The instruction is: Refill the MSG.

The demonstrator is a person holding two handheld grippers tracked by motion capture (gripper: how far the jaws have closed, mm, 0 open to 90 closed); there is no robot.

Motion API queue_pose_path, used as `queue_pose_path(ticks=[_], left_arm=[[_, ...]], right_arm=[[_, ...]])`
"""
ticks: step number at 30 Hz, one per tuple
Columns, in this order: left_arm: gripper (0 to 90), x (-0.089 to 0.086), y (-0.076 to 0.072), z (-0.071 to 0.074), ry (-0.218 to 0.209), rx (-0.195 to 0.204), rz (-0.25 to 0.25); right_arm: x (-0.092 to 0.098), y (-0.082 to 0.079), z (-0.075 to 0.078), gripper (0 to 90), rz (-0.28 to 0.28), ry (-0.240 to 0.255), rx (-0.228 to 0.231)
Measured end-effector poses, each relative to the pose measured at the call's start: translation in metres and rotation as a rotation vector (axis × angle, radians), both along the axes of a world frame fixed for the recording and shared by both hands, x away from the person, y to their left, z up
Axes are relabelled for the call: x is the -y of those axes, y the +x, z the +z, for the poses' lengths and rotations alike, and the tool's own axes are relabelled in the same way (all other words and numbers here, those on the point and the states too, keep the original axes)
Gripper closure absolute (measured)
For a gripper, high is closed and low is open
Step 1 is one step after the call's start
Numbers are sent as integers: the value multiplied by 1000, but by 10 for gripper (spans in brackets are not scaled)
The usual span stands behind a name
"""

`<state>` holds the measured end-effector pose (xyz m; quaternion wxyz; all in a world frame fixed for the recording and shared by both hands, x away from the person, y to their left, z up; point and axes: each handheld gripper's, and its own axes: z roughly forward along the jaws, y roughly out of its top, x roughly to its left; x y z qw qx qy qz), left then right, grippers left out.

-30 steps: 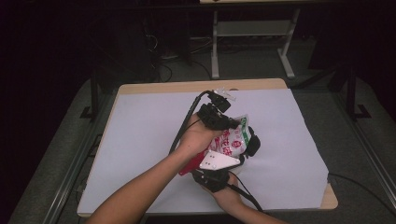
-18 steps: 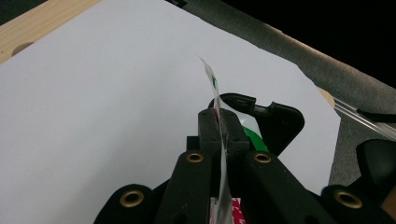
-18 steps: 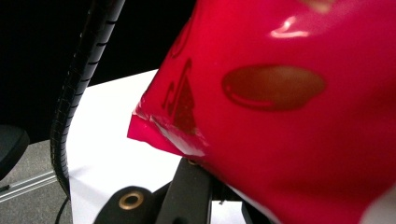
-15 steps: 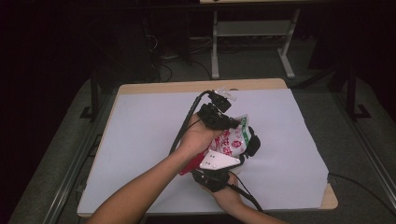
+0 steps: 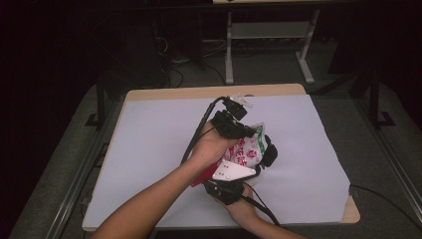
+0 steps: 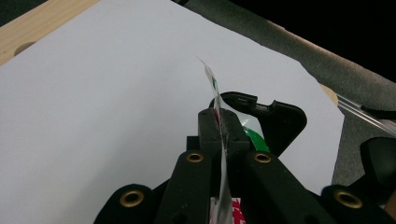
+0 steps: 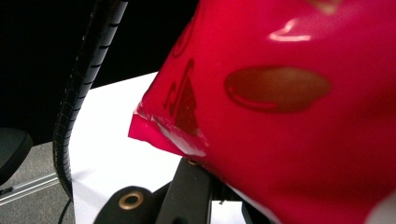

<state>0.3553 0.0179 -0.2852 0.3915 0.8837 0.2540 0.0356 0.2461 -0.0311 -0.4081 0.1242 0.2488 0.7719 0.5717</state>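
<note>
Nothing has shifted since a second ago. Left gripper (image 6: 219,135) stays clamped on the snack packet (image 5: 246,148); right gripper (image 5: 256,169) grips its red edge above the surface (image 5: 149,149). Judged: tear not yet started.

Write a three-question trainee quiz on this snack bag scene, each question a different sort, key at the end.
1. True or false: the left gripper is shut on an edge of the snack bag.
2. What covers the table? A) white sheet B) green cloth C) newspaper
3. Fill in: in the right gripper view, the bag's film looks ____.

Key: 1 true; 2 A; 3 red.
</note>
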Motion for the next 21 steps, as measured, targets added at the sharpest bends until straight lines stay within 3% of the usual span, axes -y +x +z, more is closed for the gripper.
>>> queue_pose_path(ticks=[21], left_arm=[[900,-2,0,-2,-12,-7,4]], right_arm=[[0,0,-1,900,6,-9,0]])
